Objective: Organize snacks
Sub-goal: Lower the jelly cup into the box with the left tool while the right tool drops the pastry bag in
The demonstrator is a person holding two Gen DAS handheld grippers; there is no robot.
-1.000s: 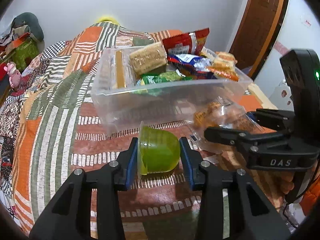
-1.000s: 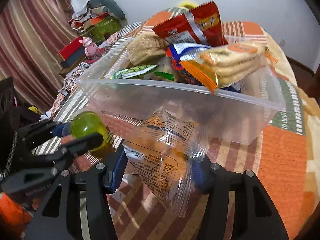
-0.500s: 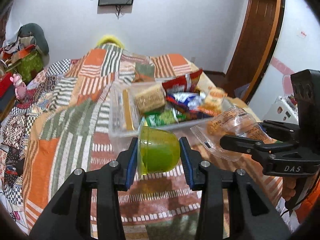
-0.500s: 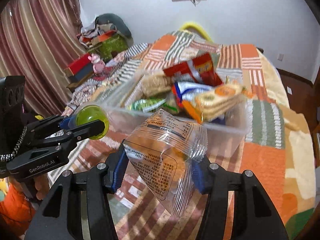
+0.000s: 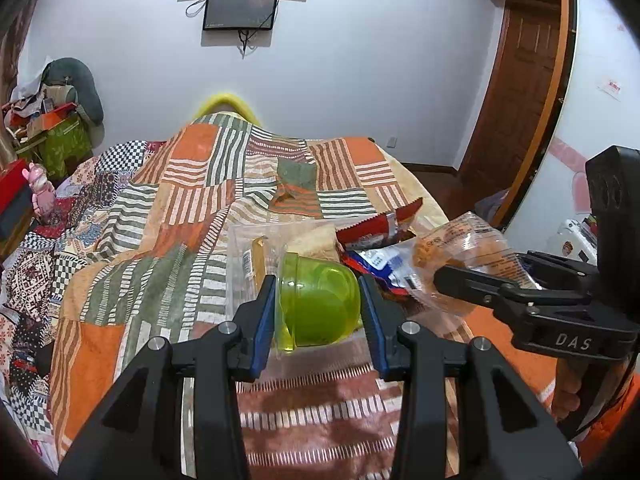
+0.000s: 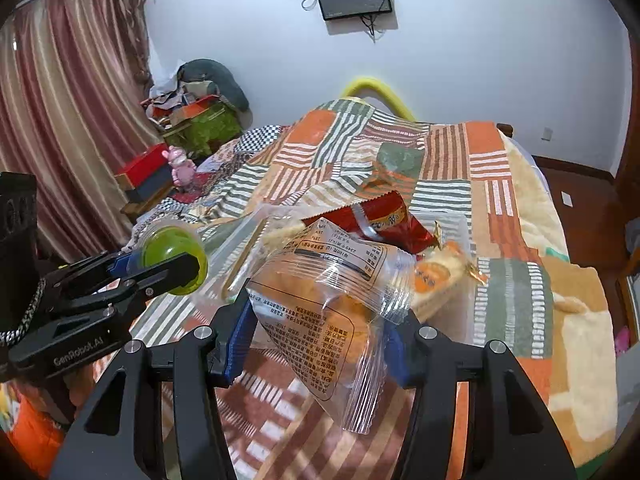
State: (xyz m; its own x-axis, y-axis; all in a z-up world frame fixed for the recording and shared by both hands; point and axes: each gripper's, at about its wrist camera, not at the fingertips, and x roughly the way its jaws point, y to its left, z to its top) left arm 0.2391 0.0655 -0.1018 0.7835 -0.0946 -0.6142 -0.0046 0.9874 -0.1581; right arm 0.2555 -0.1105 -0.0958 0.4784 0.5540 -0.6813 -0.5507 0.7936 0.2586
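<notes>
My left gripper (image 5: 318, 312) is shut on a green jelly cup (image 5: 320, 304), held above the near edge of a clear plastic bin (image 5: 236, 264) on the patchwork bedspread. The cup also shows in the right wrist view (image 6: 174, 258). My right gripper (image 6: 318, 336) is shut on a clear packet of orange pastry (image 6: 324, 312), held above the bin's near right side; the packet also shows in the left wrist view (image 5: 456, 256). The bin holds a red snack bag (image 6: 376, 220), a cracker pack (image 6: 436, 280) and other wrapped snacks.
The bedspread (image 5: 160, 240) covers the whole bed. A cluttered side shelf with a red box (image 6: 148, 172) and pink toy (image 6: 182, 166) stands at the left by the curtain. A wooden door (image 5: 516, 120) is at the right. A wall screen (image 5: 240, 6) hangs behind.
Both grippers have risen from low beside the bin to well above it, carrying the jelly cup and the pastry packet. The bin now lies below and beyond them.
</notes>
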